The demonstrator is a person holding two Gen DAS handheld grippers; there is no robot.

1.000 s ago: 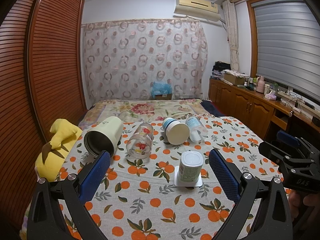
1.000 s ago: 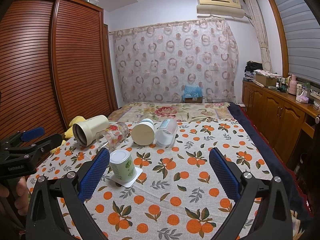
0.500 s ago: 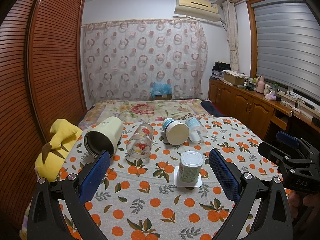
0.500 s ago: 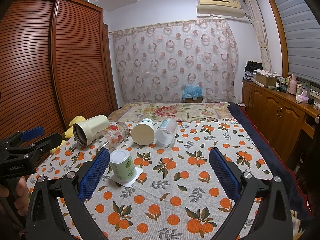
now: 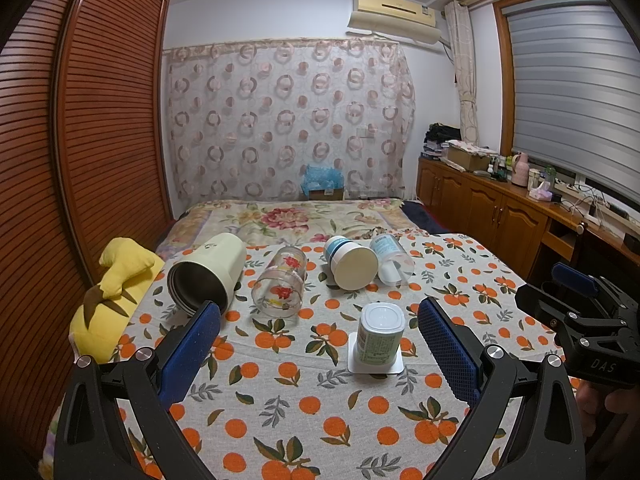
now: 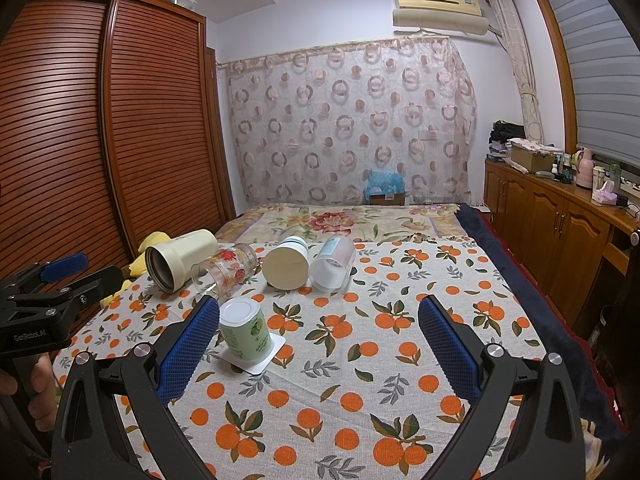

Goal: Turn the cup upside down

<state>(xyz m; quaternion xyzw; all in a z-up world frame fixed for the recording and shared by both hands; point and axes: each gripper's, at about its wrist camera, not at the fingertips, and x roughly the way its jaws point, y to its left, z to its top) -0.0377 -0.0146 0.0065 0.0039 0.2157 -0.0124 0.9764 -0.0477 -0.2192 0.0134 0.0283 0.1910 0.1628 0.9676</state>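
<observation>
Nothing has visibly moved over the last second: both grippers hang where they were and the things on the cloth (image 5: 304,408) lie unchanged. Taking the white coaster (image 5: 375,364) as the mark, a small green-labelled cup (image 5: 381,338) stands on it, flat closed end up, so it looks already inverted, though the mouth cannot be seen. Beyond the coaster four more cups lie on their sides in a row: a cream tumbler (image 5: 210,276) farthest left, a flowered glass (image 5: 280,288) next, a blue-banded cup (image 5: 351,263) straight behind the coaster, and a clear cup (image 5: 390,258) touching that one on its right. A yellow plush (image 5: 114,292) sits left of the tumbler, well apart from the coaster. The left gripper (image 5: 319,346) is spread wide and empty, its line bracketing the coaster; the right gripper (image 6: 319,346) is likewise spread and empty, with the coaster just beside its left pad (image 6: 188,350). My reading is that one cup is done and four remain, none yet grasped; which comes next cannot be told.
</observation>
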